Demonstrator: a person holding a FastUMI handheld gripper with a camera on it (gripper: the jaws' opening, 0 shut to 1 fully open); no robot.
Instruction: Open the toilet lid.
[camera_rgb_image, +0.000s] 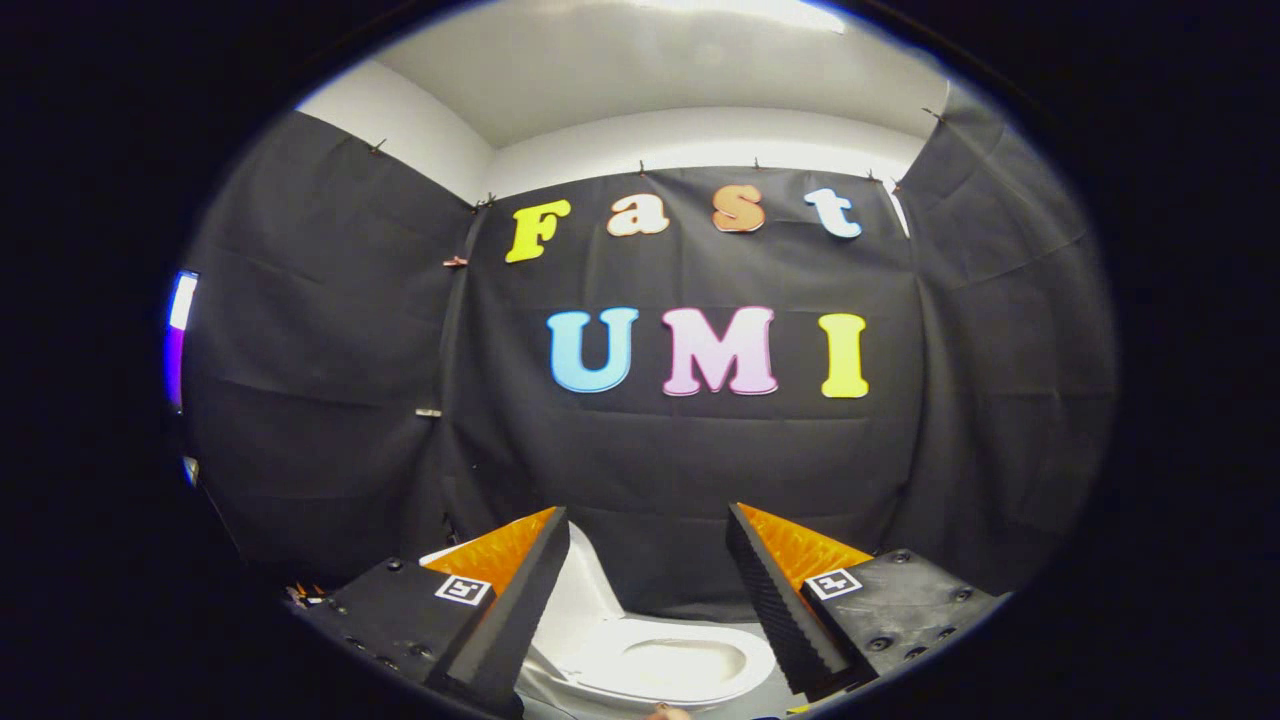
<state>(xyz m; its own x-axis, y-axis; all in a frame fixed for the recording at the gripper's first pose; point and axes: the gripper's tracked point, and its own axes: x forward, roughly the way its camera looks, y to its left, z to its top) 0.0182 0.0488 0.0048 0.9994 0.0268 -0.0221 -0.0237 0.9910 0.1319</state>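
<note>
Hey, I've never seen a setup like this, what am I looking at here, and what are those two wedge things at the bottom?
This comes from a wide-angle camera riding on a handheld gripper that a person carries; there is no robot arm. The two wedges are its jaws, standing apart with nothing held. Between and below them is a white toilet; its lid already stands raised beside the left jaw, and the seat and bowl show. Behind it hangs the booth's black cloth wall.

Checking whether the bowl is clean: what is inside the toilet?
The toilet sits below the open claw, lid raised. Inside, the bowl looks plain white and glossy with nothing visible; its near and left parts are hidden behind the fingers.
</note>
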